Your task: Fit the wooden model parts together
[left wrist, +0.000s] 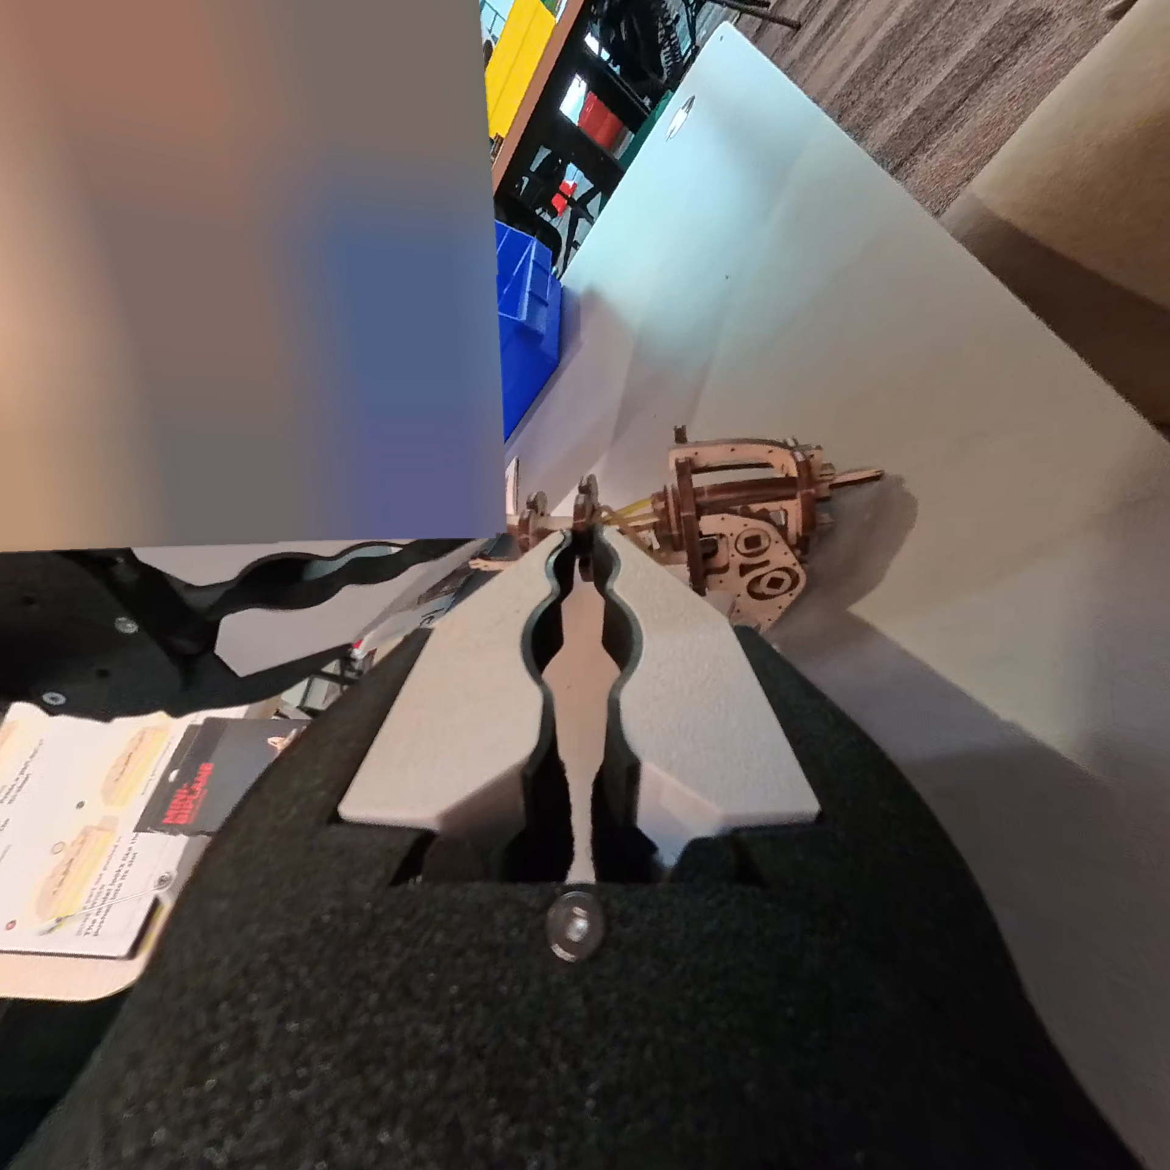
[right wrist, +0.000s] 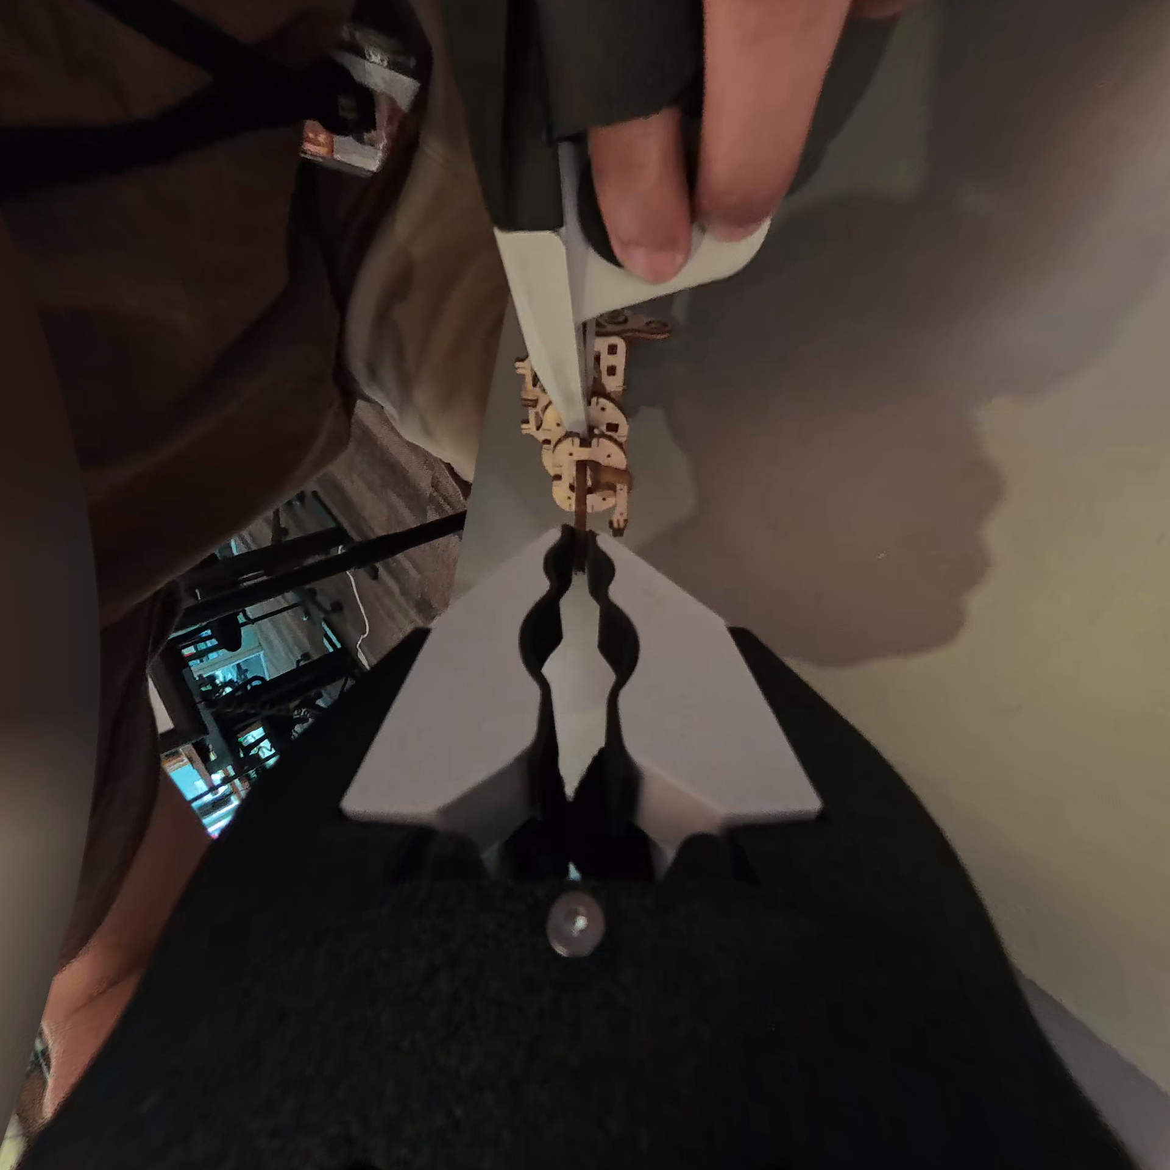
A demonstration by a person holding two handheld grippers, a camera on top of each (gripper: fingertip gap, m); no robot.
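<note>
Both tongs are pinched nearly shut on the same small wooden sub-assembly, so the step in hand looks like a two-handed fit: one gripper steadies the piece while the other presses or seats a part. In the left wrist view the left gripper [left wrist: 585,538] has its tips closed on a thin wooden disc piece [left wrist: 585,506] at the centre of the frame, with only a sliver of gap between the jaws. Just to its right lies the larger wooden model body [left wrist: 741,525] on the white table [left wrist: 823,285], joined to the held piece by what seem to be thin yellowish strands, perhaps a rubber band; whether they are taut I cannot tell. In the right wrist view the right gripper [right wrist: 579,544] is clamped on a slim wooden pin or axle [right wrist: 577,513] projecting from a cluster of small round wooden parts [right wrist: 589,462] at centre frame, while the other gripper's white finger reaches into that cluster from above, a person's hand [right wrist: 684,139] holding it at the top of the frame. The next move probably calls for careful alignment along the axle and a gentle push, since the pieces are thin and could snap or slip. As for containers, a blue bin [left wrist: 528,316] stands beyond the table edge in the upper middle of the left view; its contents are not visible
</note>
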